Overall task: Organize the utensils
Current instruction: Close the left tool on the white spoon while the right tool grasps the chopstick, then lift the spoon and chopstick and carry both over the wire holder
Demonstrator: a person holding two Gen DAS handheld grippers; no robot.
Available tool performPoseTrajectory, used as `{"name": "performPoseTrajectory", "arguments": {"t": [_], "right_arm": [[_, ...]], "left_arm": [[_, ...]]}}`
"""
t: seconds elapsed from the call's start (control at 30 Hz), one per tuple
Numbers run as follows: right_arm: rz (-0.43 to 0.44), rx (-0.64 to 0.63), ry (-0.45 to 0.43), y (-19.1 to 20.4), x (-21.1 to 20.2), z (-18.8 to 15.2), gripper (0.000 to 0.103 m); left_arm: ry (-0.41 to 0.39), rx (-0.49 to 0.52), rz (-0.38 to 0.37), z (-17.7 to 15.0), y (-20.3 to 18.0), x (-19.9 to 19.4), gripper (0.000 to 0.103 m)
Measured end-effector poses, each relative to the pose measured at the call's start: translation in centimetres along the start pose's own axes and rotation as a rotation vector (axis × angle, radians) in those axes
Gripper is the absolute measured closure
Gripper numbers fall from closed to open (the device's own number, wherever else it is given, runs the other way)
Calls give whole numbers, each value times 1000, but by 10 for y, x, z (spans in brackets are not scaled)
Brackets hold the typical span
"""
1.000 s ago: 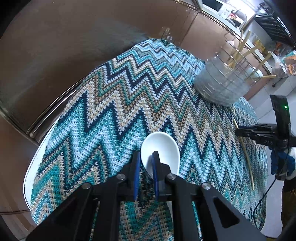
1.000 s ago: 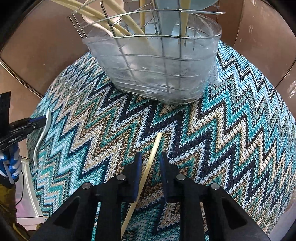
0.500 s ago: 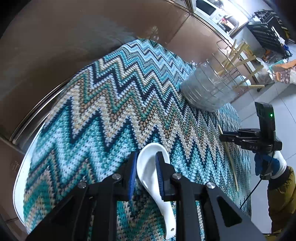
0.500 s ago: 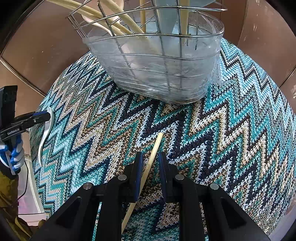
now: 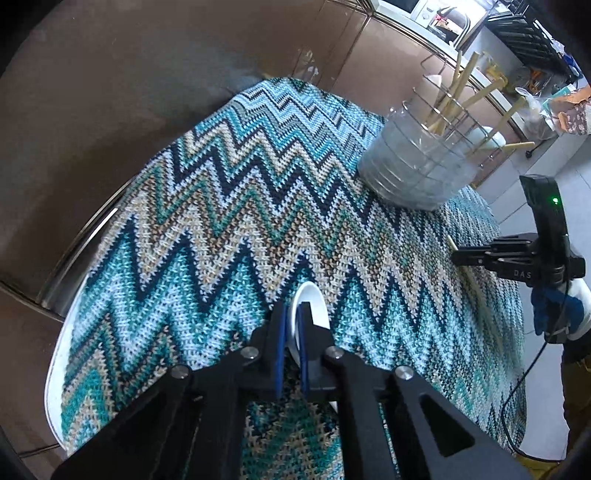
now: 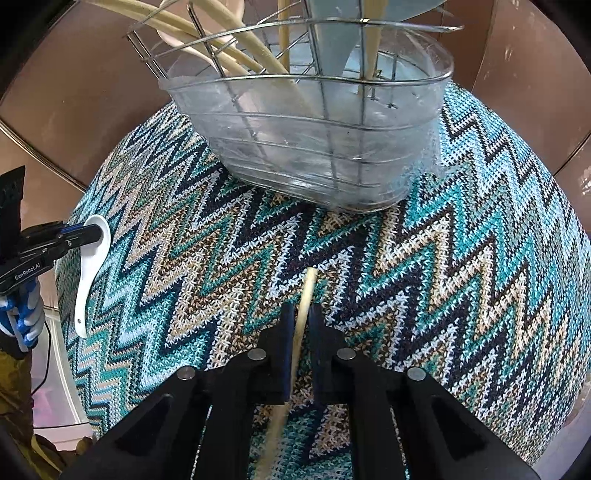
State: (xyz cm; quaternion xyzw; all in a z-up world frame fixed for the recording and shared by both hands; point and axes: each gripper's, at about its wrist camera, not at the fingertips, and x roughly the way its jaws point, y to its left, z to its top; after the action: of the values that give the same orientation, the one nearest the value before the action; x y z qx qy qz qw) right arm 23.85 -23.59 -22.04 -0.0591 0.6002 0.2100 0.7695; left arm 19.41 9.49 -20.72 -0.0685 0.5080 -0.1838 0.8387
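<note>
My left gripper (image 5: 291, 314) is shut on the bowl of a white ceramic soup spoon (image 5: 308, 308) and holds it above the zigzag cloth. The spoon also shows in the right wrist view (image 6: 88, 273), its handle hanging down. My right gripper (image 6: 302, 314) is shut on a pale wooden chopstick (image 6: 307, 291) whose tip points toward the utensil basket (image 6: 314, 147). The wire basket with a clear liner holds several wooden utensils and stands at the far side of the table; it also shows in the left wrist view (image 5: 417, 166).
A round table is covered by a teal, beige and navy zigzag cloth (image 5: 221, 206). Brown cabinet panels (image 5: 110, 74) curve close behind the table. A kitchen counter with appliances (image 5: 443, 18) lies beyond.
The left gripper has lifted the spoon off the cloth and turned it on edge. The right gripper has closed in on the chopstick and moved nearer the basket.
</note>
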Motion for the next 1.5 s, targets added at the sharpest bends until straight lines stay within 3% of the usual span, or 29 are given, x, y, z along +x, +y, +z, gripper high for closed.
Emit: {"name": "performPoseTrajectory", "arguments": {"t": [0.43, 0.93, 1.5], "right_arm": [[-4, -36, -168, 22, -68, -30, 98], [2, -45, -334, 44, -138, -76, 98], [-26, -49, -447, 62, -195, -121, 98]], "left_arm": [[-132, 30, 52, -11, -25, -46, 97], [-222, 32, 64, -27, -48, -94, 97], [-304, 36, 40, -45, -74, -141, 97]]}}
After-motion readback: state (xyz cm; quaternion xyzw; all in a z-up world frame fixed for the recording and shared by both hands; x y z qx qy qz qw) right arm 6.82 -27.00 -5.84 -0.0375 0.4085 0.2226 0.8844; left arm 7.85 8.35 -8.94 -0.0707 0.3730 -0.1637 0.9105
